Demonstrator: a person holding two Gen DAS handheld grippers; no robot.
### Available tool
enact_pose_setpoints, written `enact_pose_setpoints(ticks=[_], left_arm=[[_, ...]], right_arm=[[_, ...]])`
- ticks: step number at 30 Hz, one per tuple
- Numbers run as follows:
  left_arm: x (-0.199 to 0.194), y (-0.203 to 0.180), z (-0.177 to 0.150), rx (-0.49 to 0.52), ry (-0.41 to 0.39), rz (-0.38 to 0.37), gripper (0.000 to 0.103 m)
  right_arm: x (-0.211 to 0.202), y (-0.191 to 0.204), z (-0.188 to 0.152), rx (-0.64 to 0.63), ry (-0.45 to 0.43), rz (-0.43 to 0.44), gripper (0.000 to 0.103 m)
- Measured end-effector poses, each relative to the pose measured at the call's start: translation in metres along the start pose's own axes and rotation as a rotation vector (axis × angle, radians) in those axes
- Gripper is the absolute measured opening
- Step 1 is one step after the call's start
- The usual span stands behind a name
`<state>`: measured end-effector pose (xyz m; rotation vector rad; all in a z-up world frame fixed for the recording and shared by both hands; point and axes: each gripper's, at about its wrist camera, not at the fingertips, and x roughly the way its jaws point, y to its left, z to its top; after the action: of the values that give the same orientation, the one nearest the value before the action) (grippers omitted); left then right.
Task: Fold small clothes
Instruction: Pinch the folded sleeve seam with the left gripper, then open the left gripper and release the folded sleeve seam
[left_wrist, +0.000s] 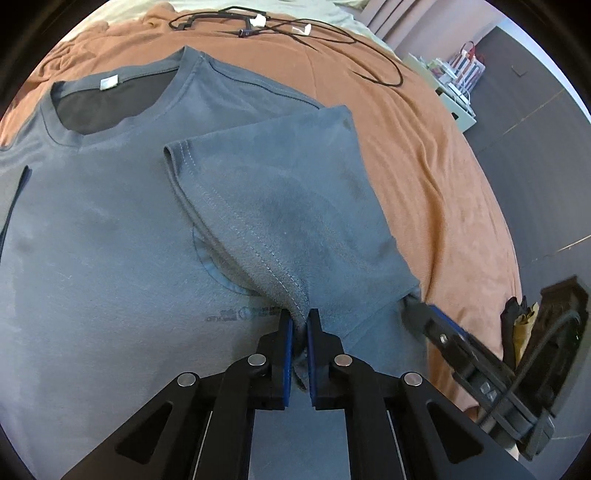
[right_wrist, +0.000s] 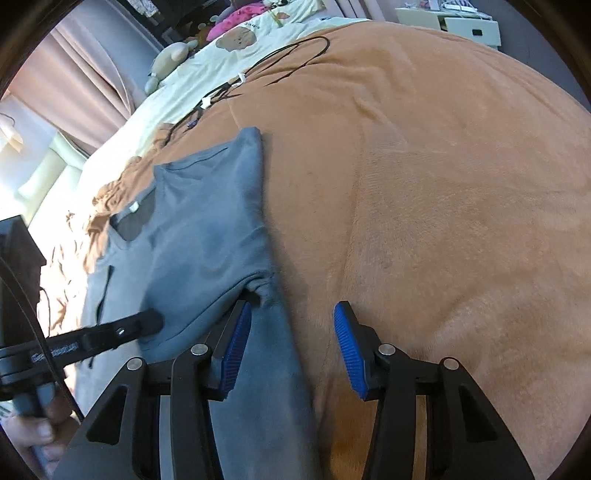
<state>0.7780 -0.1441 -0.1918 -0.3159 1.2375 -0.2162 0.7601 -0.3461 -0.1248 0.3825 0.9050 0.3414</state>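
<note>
A grey T-shirt (left_wrist: 110, 240) lies flat on the bed, neckline toward the far side. Its right sleeve (left_wrist: 277, 192) is folded in over the chest. My left gripper (left_wrist: 299, 314) is shut on the stitched hem of that sleeve, and the cloth rises bunched between the blue pads. In the right wrist view the T-shirt (right_wrist: 207, 229) fills the left half. There my right gripper (right_wrist: 291, 314) stands open over the shirt's side edge below the armpit. Its left pad rests by the cloth and its right pad hangs over bare blanket. One finger (right_wrist: 147, 321) of the left gripper reaches in from the left.
An orange-brown blanket (right_wrist: 443, 184) covers the bed. Black cables (left_wrist: 295, 29) with white plugs lie beyond the collar. A white shelf unit (left_wrist: 454, 96) stands off the bed's right side. A pale quilt (right_wrist: 240, 37) and plush toys lie far back. A hand (right_wrist: 37, 432) holds the left tool.
</note>
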Motion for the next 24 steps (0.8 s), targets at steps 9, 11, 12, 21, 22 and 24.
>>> enact_pose_setpoints(ticks=[9,11,12,21,22,24], left_arm=[[0.017,0.013,-0.007,0.02,0.05,0.047,0.007],[0.017,0.015,-0.006,0.029,0.057,0.021,0.007],[0.015,0.016,-0.005,0.028,0.061,0.006,0.007],[-0.022,0.027,0.009,0.067,-0.016,-0.03,0.056],[-0.026,0.03,0.012,0.063,-0.03,-0.018,0.056],[-0.026,0.034,0.018,0.051,-0.05,0.008,0.056]], right_arm=[[-0.005,-0.016,-0.006,0.108,-0.029,-0.037,0.003],[-0.01,-0.017,-0.005,0.116,-0.019,-0.009,0.003],[-0.014,-0.016,-0.005,0.112,-0.021,0.01,0.004],[-0.029,0.01,-0.004,0.044,-0.081,0.059,0.051],[-0.026,0.015,-0.005,0.029,-0.079,0.049,0.052],[-0.017,0.016,-0.004,0.019,-0.068,0.035,0.052]])
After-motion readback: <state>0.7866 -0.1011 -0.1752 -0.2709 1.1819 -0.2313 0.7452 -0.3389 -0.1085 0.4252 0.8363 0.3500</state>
